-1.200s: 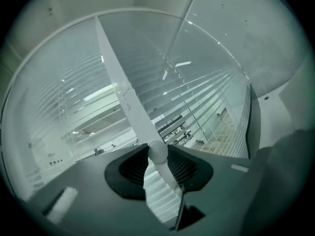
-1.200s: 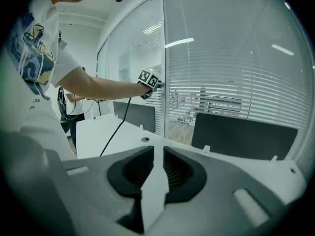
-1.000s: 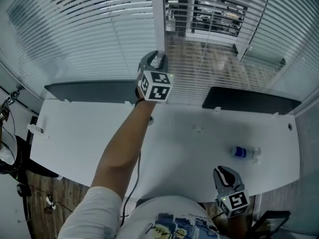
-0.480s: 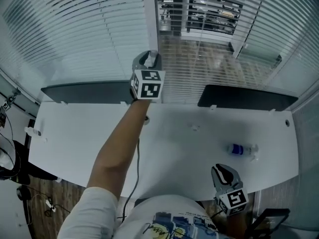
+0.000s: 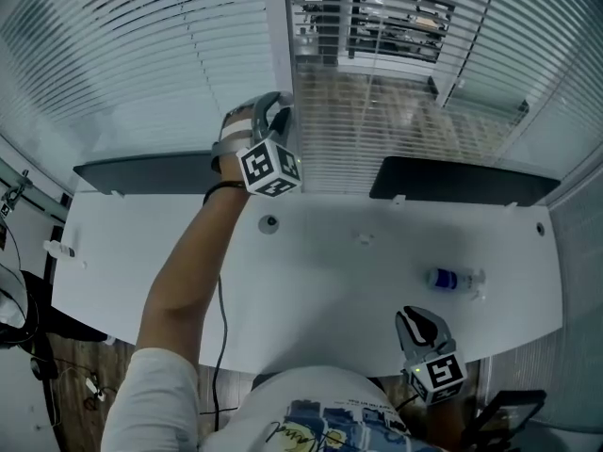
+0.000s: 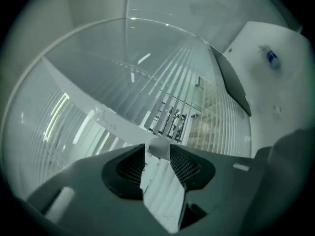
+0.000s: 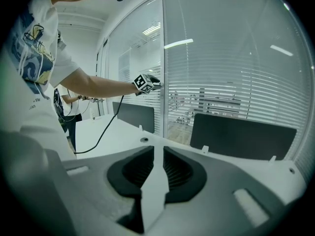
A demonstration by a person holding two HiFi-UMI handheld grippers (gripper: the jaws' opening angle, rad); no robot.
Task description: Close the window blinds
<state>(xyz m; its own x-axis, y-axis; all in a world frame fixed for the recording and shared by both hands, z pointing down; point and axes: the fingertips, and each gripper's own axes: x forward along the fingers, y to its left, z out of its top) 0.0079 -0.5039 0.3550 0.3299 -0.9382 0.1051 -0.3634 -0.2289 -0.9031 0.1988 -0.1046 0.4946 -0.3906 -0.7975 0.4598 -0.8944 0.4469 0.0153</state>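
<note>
I'm opening L tongs (image 5: 273, 111) round the blind rod (image 6: 158, 149) to let go; R tongs (image 5: 421, 326) waiting low, slightly apart, empty, not needed.

Colours and patterns in view
White horizontal-slat blinds (image 5: 141, 45); white desk (image 5: 330, 290); black partition panels (image 5: 452, 179); black-and-white square-patterned marker cube (image 5: 268, 168); bottle (image 5: 452, 279) with blue label.

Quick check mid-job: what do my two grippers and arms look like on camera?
Both the left gripper and right gripper are grey with dark textured pads, each carrying a black-and-white marker cube. A black cable trails from the left one, a dark band sits at that wrist, and the sleeve is short and white. The left jaws are opening, a white rod between them.
</note>
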